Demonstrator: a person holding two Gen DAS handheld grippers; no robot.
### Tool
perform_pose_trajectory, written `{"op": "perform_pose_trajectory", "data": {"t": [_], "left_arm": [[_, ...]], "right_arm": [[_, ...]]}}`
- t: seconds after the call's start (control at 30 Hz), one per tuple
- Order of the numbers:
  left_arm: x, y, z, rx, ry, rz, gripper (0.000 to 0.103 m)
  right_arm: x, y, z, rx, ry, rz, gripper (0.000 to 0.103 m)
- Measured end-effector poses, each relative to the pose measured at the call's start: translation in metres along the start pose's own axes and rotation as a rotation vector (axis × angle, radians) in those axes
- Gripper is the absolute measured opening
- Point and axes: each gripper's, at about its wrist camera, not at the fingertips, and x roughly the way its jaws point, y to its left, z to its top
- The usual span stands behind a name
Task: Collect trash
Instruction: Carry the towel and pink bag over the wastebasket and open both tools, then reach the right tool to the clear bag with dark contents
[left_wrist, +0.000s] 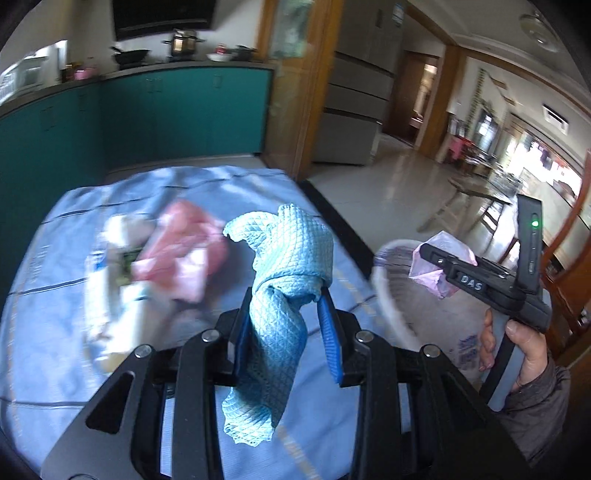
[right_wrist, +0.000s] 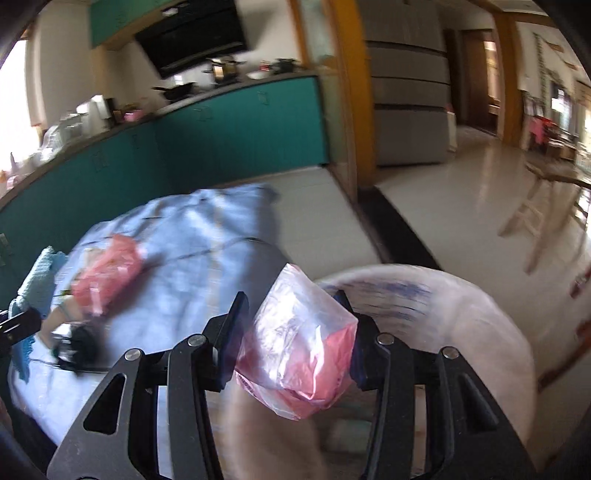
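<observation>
Room: teal cabinets (left_wrist: 177, 110) run along the back with pots on the worktop above; a grey fridge (left_wrist: 354, 107) stands right of a wooden door frame, on a glossy pale floor.
Table: a light blue cloth with dark stripes (left_wrist: 48, 332) covers it; its right edge falls away to the floor.
Basket: a white wastebasket (right_wrist: 491, 314) stands just off the table's right edge, its rim blurred.
Trash on table: a pink plastic bag (left_wrist: 184, 254) lies toward the far left of the cloth, touching a blurred white wrapper (left_wrist: 107, 273); small dark bits lie nearer the left edge in the right wrist view.
Left gripper (left_wrist: 284, 325): jaws narrow, blue pads pressed on a crumpled light blue rag (left_wrist: 280, 266) that bunches above them and hangs below.
Right gripper (right_wrist: 291, 332): jaws partly closed, clamping a clear plastic bag with pink inside (right_wrist: 295, 339), over the basket's near rim.
Hand (left_wrist: 524, 350): a sleeved hand grips the right tool's handle.
</observation>
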Motion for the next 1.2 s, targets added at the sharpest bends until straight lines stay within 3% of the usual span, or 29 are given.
{"op": "perform_pose_trajectory", "data": {"t": [0.1, 0.2, 0.3, 0.4, 0.43, 0.53, 0.67, 0.8, 0.9, 1.03, 1.1, 1.2], "left_arm": [[0.030, -0.044, 0.003, 0.062, 0.046, -0.093, 0.034], [0.059, -0.082, -0.001, 0.112, 0.102, -0.171, 0.034], [0.092, -0.119, -0.014, 0.162, 0.188, -0.259, 0.036], [0.109, -0.142, -0.025, 0.215, 0.220, -0.316, 0.055], [0.110, -0.143, -0.027, 0.215, 0.215, -0.303, 0.068], [0.109, -0.125, -0.026, 0.173, 0.191, -0.244, 0.076], [0.088, -0.076, -0.020, 0.081, 0.142, -0.159, 0.077], [0.032, -0.014, -0.018, -0.024, -0.006, 0.063, 0.078], [-0.016, 0.040, -0.019, -0.103, -0.105, 0.249, 0.083], [-0.048, 0.101, -0.023, -0.207, -0.103, 0.393, 0.086], [-0.056, 0.130, -0.031, -0.266, -0.074, 0.450, 0.086], [-0.067, 0.158, -0.044, -0.355, -0.037, 0.464, 0.086]], "right_arm": [[0.002, -0.037, -0.009, 0.053, 0.051, -0.108, 0.050], [0.000, -0.065, -0.012, 0.158, 0.052, -0.193, 0.070], [-0.010, -0.085, -0.010, 0.288, 0.000, -0.169, 0.080], [-0.017, -0.094, -0.007, 0.366, -0.055, -0.165, 0.080], [-0.017, -0.090, -0.004, 0.375, -0.066, -0.160, 0.080], [-0.020, -0.089, 0.000, 0.393, -0.091, -0.127, 0.083], [-0.003, -0.059, 0.006, 0.327, -0.052, -0.075, 0.083], [0.011, -0.007, 0.013, 0.185, -0.024, 0.032, 0.083], [0.026, 0.047, 0.013, 0.062, 0.020, 0.161, 0.083], [0.045, 0.122, 0.003, -0.072, 0.112, 0.363, 0.083], [0.051, 0.160, -0.006, -0.167, 0.143, 0.394, 0.083], [0.060, 0.205, -0.019, -0.292, 0.177, 0.392, 0.083]]}}
